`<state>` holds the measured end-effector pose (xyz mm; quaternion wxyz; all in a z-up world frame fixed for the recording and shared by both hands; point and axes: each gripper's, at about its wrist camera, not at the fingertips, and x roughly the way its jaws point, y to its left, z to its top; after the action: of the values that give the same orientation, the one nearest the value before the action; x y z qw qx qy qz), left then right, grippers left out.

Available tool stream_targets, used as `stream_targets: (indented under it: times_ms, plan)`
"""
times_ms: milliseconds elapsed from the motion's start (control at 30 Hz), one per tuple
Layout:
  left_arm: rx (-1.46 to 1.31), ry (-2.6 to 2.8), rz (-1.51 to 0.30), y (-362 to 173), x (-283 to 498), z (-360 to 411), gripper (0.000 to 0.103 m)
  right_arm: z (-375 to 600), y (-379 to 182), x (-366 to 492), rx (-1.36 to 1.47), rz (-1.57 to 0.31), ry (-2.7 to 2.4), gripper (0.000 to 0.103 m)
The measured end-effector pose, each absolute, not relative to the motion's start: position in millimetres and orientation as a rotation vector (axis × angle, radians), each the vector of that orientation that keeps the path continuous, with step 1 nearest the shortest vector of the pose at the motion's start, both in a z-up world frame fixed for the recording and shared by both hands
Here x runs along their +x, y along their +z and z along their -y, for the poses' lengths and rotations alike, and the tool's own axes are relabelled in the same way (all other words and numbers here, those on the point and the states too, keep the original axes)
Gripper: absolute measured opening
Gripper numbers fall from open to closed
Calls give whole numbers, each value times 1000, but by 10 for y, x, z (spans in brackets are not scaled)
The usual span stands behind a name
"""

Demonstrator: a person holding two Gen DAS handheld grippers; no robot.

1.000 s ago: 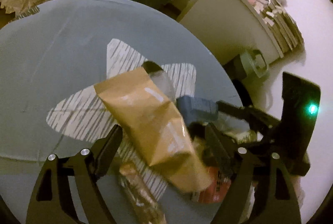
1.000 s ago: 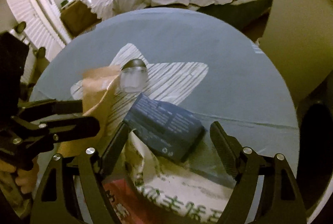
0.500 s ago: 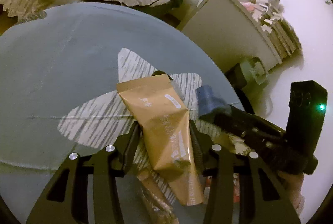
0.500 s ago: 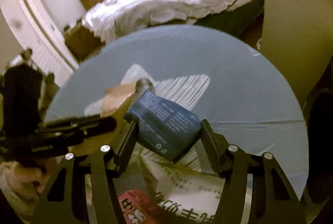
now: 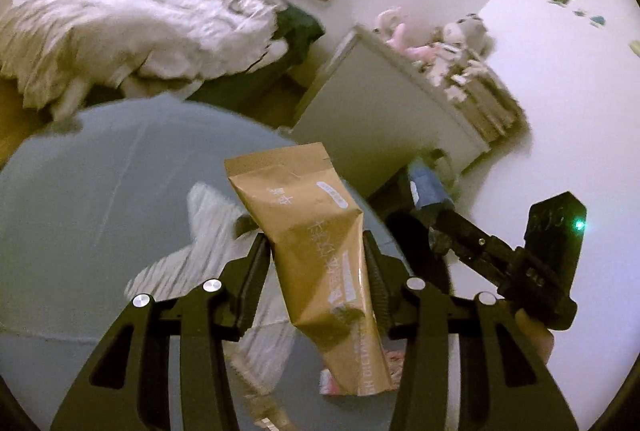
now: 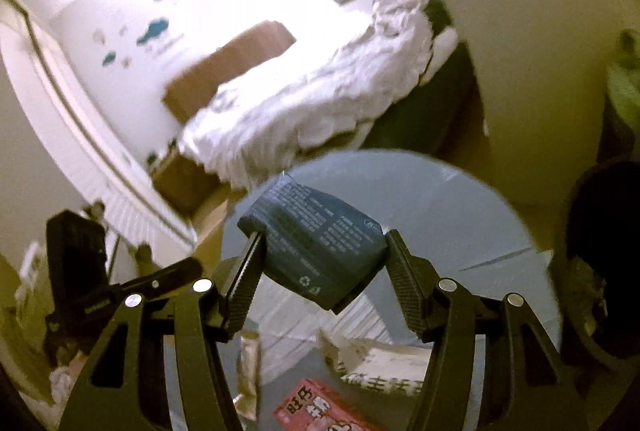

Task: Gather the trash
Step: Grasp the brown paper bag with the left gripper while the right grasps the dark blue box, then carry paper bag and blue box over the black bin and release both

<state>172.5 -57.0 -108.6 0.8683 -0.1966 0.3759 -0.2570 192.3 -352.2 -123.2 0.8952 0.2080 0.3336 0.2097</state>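
Note:
A brown paper pouch (image 5: pixel 312 243) hangs tilted above the rug, and my left gripper (image 5: pixel 316 263) is shut on its middle. A dark blue printed carton (image 6: pixel 316 251) is lifted off the rug with my right gripper (image 6: pixel 324 255) shut on its two ends. In the left wrist view the right gripper (image 5: pixel 440 227) shows at the right with the blue carton (image 5: pixel 426 187) at its tips. The left gripper (image 6: pixel 188 267) shows side-on at the lower left of the right wrist view. More trash lies on the rug below: a red packet (image 6: pixel 320 411), a white printed paper bag (image 6: pixel 384 367) and a clear wrapper (image 6: pixel 248 363).
A round blue-grey rug (image 5: pixel 100 191) with a white striped star covers the floor. A bed with a rumpled white duvet (image 5: pixel 120 23) stands behind it. A pale cabinet (image 5: pixel 380 119) topped with soft toys is at the right, and a dark round container (image 6: pixel 600 251) sits at the rug's right edge.
Both grippers closed on their items, the left on the brown pouch and the right on the blue carton. Both then rose off the rug, tilting the views up toward the bed and walls.

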Motion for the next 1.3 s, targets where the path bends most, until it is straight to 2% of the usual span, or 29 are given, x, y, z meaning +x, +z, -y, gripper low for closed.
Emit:
stream_targets:
  times_ms: [267,500,900,1300]
  plan:
    - [-335,-674,-714,-665,1799,1193,46,4367,-921,1583,527,-541,295,61]
    - [-249,-820,-689,-496,1912,1986,46,5141,-988,1248,614,-478,152,61]
    - [-161,-975,-779,-713,2221,3190,46,6030,-1469,991,738,-470,-5,61]
    - [-118,-985,-873,-1085,2445,3677,46,6278,-1859,1029,800,-505,-47,61]
